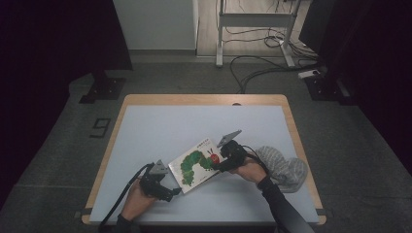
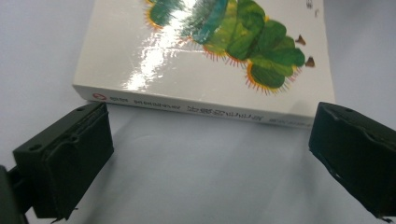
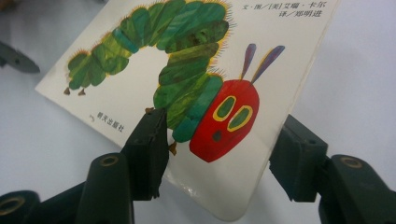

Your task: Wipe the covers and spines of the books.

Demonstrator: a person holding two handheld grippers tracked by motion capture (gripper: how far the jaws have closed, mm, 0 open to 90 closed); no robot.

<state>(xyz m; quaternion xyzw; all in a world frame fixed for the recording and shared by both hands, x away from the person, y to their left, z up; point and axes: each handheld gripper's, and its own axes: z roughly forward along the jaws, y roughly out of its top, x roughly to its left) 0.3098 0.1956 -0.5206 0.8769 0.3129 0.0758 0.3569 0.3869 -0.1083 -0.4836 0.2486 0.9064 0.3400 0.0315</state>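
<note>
Counter: book lies flat, just ahead of both grippers, long axis running from the L gripper to the R gripper. R gripper is nearer: the book's caterpillar-head corner is set between its jaws, one jaw over the cover, the other under the raised edge; a firm pinch can't be told. L gripper is held wide, nothing between the jaws, spine crosswise just ahead. Grey cloth lies beyond the R hand. No containers seen.
</note>
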